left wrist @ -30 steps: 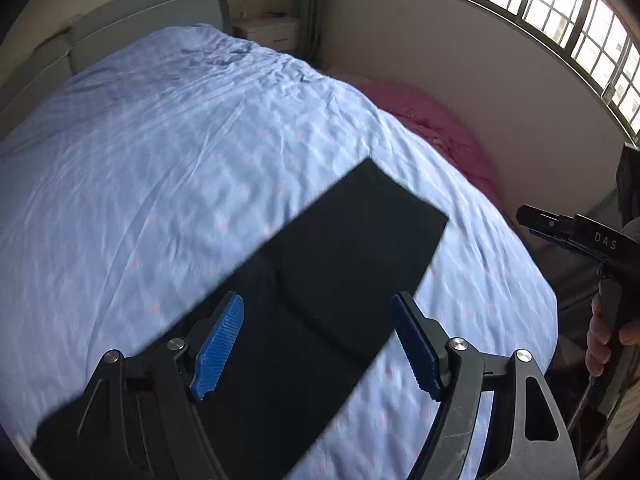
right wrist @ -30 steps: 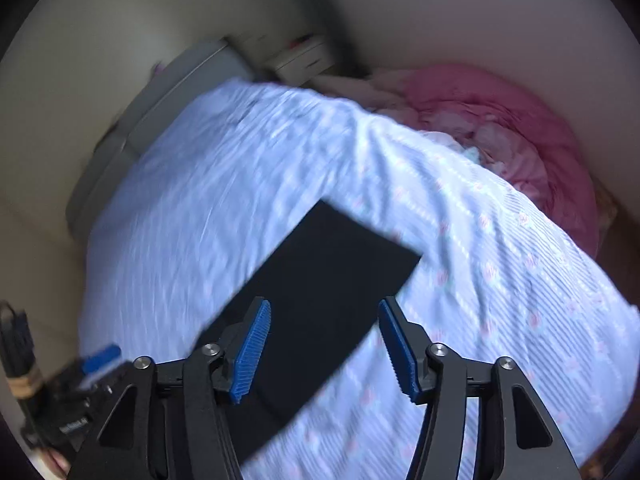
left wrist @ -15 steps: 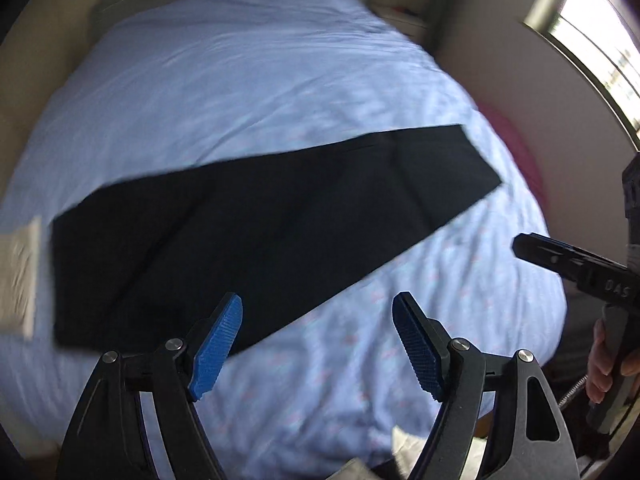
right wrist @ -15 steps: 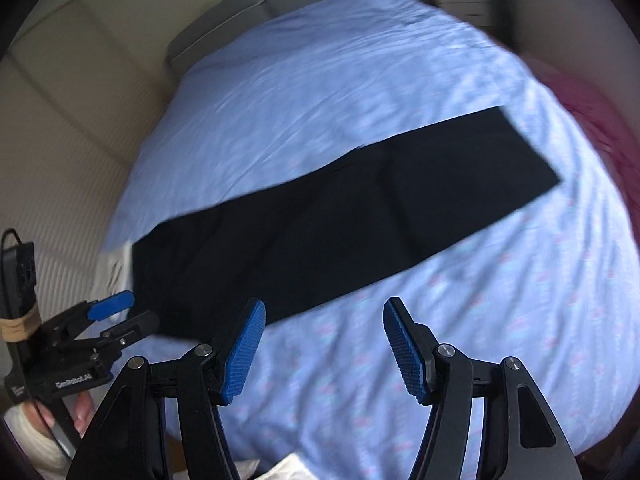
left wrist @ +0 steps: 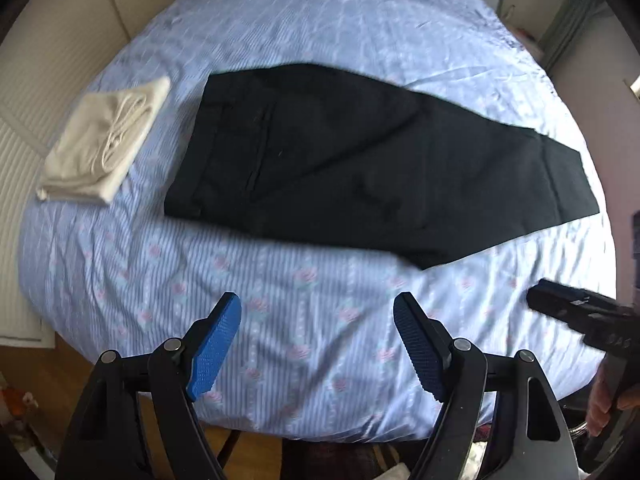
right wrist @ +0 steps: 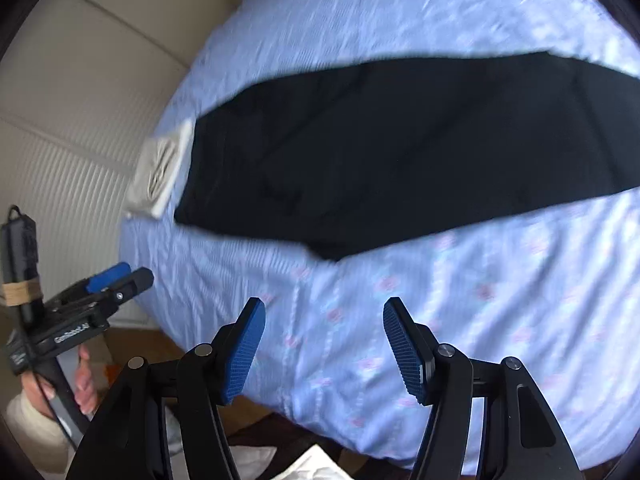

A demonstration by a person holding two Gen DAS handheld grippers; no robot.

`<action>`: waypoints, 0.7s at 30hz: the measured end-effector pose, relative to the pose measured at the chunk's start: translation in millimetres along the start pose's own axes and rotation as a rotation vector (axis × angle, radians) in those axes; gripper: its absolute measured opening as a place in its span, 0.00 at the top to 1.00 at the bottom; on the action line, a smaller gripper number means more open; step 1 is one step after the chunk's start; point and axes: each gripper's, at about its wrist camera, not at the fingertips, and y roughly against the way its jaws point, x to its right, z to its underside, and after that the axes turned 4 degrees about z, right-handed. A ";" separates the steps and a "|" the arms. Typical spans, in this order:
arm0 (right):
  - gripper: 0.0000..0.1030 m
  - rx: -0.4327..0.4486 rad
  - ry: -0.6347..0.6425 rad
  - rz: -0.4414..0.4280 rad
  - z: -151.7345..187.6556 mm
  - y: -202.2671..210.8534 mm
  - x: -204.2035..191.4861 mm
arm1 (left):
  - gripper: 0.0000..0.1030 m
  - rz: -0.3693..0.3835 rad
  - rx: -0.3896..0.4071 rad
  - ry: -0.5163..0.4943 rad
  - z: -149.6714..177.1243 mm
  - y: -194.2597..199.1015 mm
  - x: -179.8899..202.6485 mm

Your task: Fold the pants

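Black pants lie flat on the blue floral bed sheet, folded lengthwise, waistband at the left, leg ends at the right. They also show in the right wrist view. My left gripper is open and empty, held over the bed's near edge, well short of the pants. My right gripper is open and empty, also above the near edge. The right gripper's tip shows in the left wrist view; the left gripper shows in the right wrist view.
A folded cream garment lies on the sheet left of the waistband, also in the right wrist view. A ribbed white wall stands beyond the bed's left side. Wooden floor lies below the near edge.
Both grippers have pulled back toward the bed's near edge and swung left; the whole pants and the cream garment have come into view. Both stay open and empty.
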 end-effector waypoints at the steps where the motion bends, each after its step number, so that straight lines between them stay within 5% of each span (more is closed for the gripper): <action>1: 0.39 -0.035 0.011 -0.002 -1.8 -17.5 -5.3 | 0.24 0.001 -0.010 0.015 4.4 -5.8 -3.3; 10: 0.39 -0.181 0.111 0.078 -23.0 -112.4 -16.3 | 0.24 0.025 -0.049 0.157 37.9 -27.3 -4.2; 21: 0.39 -0.084 0.321 0.068 -73.4 -95.4 -43.3 | 0.24 -0.034 -0.012 0.303 54.3 -12.5 -14.6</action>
